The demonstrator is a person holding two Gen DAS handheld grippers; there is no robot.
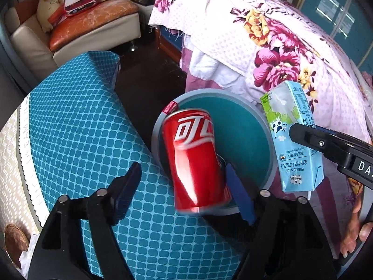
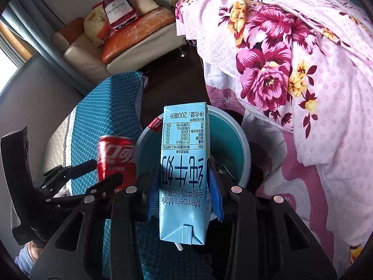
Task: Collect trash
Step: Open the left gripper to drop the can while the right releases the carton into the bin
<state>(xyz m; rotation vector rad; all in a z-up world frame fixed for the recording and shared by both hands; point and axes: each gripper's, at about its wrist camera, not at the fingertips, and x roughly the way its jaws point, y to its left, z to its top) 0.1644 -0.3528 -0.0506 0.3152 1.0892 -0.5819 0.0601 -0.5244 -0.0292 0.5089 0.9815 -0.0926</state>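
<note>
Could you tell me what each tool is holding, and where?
Right tool clamps the milk carton across its middle. Left tool stands open; the can is loose.

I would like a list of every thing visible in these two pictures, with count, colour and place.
cola can: one, red, between the open left fingers over the bin, not pressed, blurred.
milk carton: one, light blue, clamped upside down by the right fingers above the bin.
bin: one, grey rim, teal inside, on the dark floor beside the bed.
quilt: one, pink with flowers, on the bed at right.
patterned cover: one, teal, at left.
sofa: one, cream, with orange cushions, far behind.
left gripper: one, black, blue pads, open.
right gripper: one, black, shut on the carton.
hand: one, lower right edge.
</note>
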